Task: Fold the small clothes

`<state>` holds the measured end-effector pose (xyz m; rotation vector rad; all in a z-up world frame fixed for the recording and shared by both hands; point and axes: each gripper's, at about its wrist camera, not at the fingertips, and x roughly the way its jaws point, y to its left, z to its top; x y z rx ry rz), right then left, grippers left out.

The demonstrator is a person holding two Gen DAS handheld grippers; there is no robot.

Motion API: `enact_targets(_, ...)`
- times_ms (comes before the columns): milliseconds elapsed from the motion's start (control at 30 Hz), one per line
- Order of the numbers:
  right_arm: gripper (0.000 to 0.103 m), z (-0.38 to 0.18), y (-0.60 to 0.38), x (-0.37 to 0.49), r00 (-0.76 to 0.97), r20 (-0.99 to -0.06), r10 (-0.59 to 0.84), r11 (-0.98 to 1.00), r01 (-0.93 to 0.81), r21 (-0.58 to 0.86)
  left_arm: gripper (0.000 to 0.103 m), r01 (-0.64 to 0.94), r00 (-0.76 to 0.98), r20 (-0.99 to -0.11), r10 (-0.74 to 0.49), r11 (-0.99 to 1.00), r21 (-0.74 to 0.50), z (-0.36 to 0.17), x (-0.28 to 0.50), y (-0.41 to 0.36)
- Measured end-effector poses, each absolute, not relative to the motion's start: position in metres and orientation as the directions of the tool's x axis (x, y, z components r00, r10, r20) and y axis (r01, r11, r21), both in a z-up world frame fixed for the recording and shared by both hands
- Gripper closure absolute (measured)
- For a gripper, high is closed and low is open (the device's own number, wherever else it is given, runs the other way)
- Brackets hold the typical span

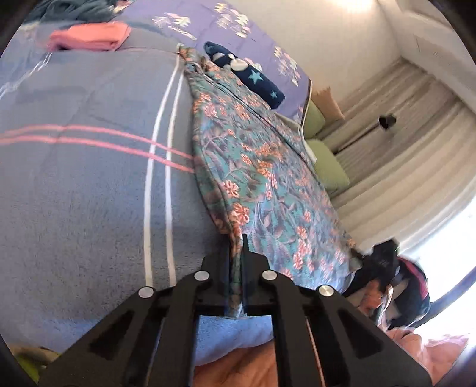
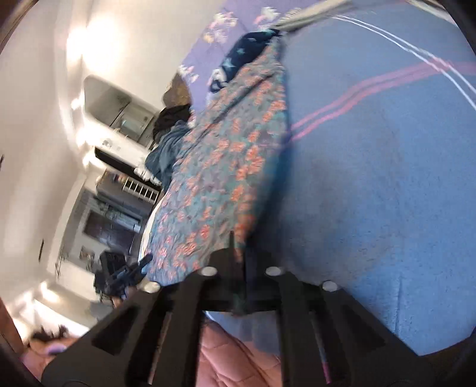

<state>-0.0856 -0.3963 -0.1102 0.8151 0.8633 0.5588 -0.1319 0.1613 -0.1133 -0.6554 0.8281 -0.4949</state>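
A floral garment (image 1: 253,166) of teal cloth with orange-pink flowers lies stretched along a blue fleece blanket (image 1: 89,193) that covers a bed; everything below is placed relative to this garment.

In the left wrist view, the left tool (image 1: 237,253) is at the garment's near end. Its two black fingers are closed together on the near edge, and a strip of the floral cloth runs down between them. To the garment's left the blanket shows two white stripes crossed by two pink ones. Beyond its far end, further left, sits a folded pink cloth (image 1: 89,37). Just beside its far right edge lies a dark navy item with pale stars (image 1: 250,74) on a purple patterned sheet (image 1: 208,20). Green cushions (image 1: 324,160) lie off its right side, below the bed's edge.

In the right wrist view (this one is blurred), the right tool (image 2: 238,247) is at another near corner of the garment. Its fingers are drawn together, with the floral hem pinched between them. The blue blanket spreads to the garment's right. A crumpled blue-grey cloth (image 2: 166,148) lies against its left edge. The navy starred item sits at its far end.
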Motion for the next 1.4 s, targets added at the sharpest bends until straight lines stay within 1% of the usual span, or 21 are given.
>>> enact_targets(33, 0.1, -0.107, -0.405, -0.091, 0.577, -0.391, 0.717, 0.536, -0.099, 0.838, 0.099, 0.139, 0.603, -0.509, -0.614, 0.71, -0.691, -0.108, -0.136, 0.162)
enact_targets(67, 0.1, -0.105, -0.41, -0.096, 0.593, -0.366, 0.717, 0.517, -0.101, 0.85, 0.099, 0.138, 0.618, -0.508, -0.6, 0.719, -0.681, -0.103, -0.139, 0.162)
enact_targets(100, 0.1, -0.096, -0.418, -0.103, 0.622, -0.32, 0.714, 0.487, -0.114, 0.866, 0.099, 0.146, 0.641, -0.495, -0.587, 0.726, -0.672, -0.092, -0.145, 0.162)
enact_targets(233, 0.1, -0.06, -0.429, -0.117, 0.683, -0.235, 0.691, 0.478, -0.188, 0.858, 0.1, 0.225, 0.733, -0.39, -0.557, 0.74, -0.633, -0.038, -0.167, 0.167)
enact_targets(300, 0.1, -0.047, -0.427, -0.12, 0.686, -0.213, 0.695, 0.482, -0.226, 0.846, 0.1, 0.272, 0.747, -0.359, -0.559, 0.75, -0.603, -0.019, -0.173, 0.163)
enact_targets(367, 0.1, -0.039, -0.425, -0.122, 0.703, -0.249, 0.666, 0.541, -0.226, 0.81, 0.1, 0.287, 0.754, -0.356, -0.552, 0.764, -0.578, -0.015, -0.175, 0.158)
enact_targets(433, 0.1, -0.044, -0.425, -0.12, 0.698, -0.265, 0.666, 0.538, -0.202, 0.819, 0.1, 0.269, 0.749, -0.367, -0.551, 0.76, -0.592, -0.02, -0.176, 0.159)
enact_targets(567, 0.1, -0.048, -0.421, -0.116, 0.685, -0.251, 0.684, 0.499, -0.189, 0.846, 0.1, 0.222, 0.746, -0.38, -0.547, 0.743, -0.632, -0.026, -0.176, 0.166)
enact_targets(700, 0.1, -0.022, -0.419, -0.125, 0.702, -0.175, 0.69, 0.484, -0.269, 0.833, 0.1, 0.226, 0.759, -0.372, -0.534, 0.752, -0.619, -0.011, -0.183, 0.165)
enact_targets(733, 0.1, -0.011, -0.42, -0.131, 0.713, -0.143, 0.686, 0.483, -0.299, 0.823, 0.1, 0.233, 0.764, -0.364, -0.533, 0.754, -0.615, -0.006, -0.185, 0.164)
enact_targets(800, 0.1, 0.005, -0.427, -0.145, 0.739, -0.112, 0.664, 0.504, -0.332, 0.797, 0.1, 0.256, 0.782, -0.327, -0.531, 0.752, -0.608, 0.009, -0.194, 0.165)
enact_targets(833, 0.1, 0.013, -0.429, -0.149, 0.754, -0.112, 0.648, 0.531, -0.341, 0.776, 0.1, 0.265, 0.796, -0.304, -0.523, 0.753, -0.602, 0.02, -0.2, 0.167)
enact_targets(900, 0.1, 0.019, -0.428, -0.147, 0.776, -0.154, 0.612, 0.591, -0.319, 0.741, 0.1, 0.277, 0.809, -0.281, -0.516, 0.756, -0.593, 0.03, -0.202, 0.172)
enact_targets(967, 0.1, 0.014, -0.427, -0.133, 0.774, -0.178, 0.607, 0.595, -0.294, 0.748, 0.1, 0.276, 0.816, -0.274, -0.508, 0.76, -0.588, 0.036, -0.198, 0.173)
enact_targets(1100, 0.1, -0.001, -0.431, -0.107, 0.759, -0.182, 0.625, 0.547, -0.26, 0.796, 0.1, 0.242, 0.812, -0.298, -0.503, 0.753, -0.612, 0.03, -0.17, 0.173)
enact_targets(1233, 0.1, -0.007, -0.424, -0.071, 0.739, -0.216, 0.638, 0.542, -0.232, 0.808, 0.1, 0.189, 0.789, -0.354, -0.502, 0.746, -0.638, 0.017, -0.13, 0.171)
enact_targets(1300, 0.099, -0.007, -0.423, -0.059, 0.737, -0.227, 0.636, 0.548, -0.225, 0.805, 0.1, 0.18, 0.785, -0.358, -0.505, 0.739, -0.649, 0.015, -0.115, 0.172)
enact_targets(1400, 0.099, -0.003, -0.423, -0.034, 0.736, -0.225, 0.639, 0.543, -0.224, 0.809, 0.1, 0.183, 0.789, -0.34, -0.512, 0.723, -0.666, 0.021, -0.091, 0.175)
